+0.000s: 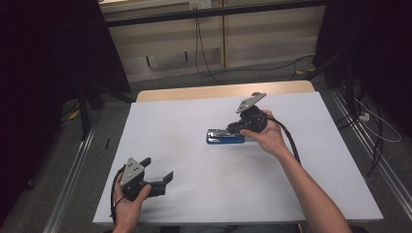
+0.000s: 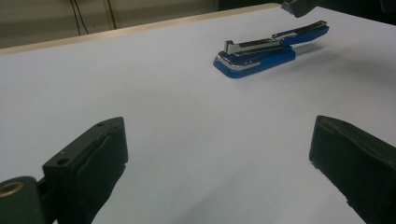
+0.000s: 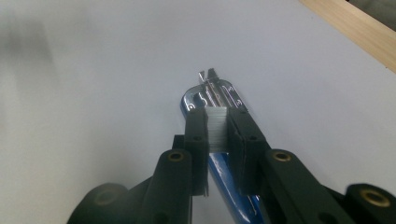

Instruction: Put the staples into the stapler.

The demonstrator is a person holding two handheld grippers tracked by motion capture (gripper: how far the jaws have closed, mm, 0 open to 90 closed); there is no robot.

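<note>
one strip of staples point(image 3: 216, 128) sits pinched between our right gripper point(image 3: 217, 135) jaws, above the open blue stapler point(image 1: 225, 136) mid-table, toward its far right corner. we should lower it level, lined up with the magazine rail. our left gripper point(image 1: 156, 175) rests wide open and empty near the table's near left corner.

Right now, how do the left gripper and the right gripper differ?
The left gripper has its fingers spread wide with nothing between them; the right gripper is shut on a strip of staples. The left sits far from the blue stapler; the right is over it. Both are black.
</note>
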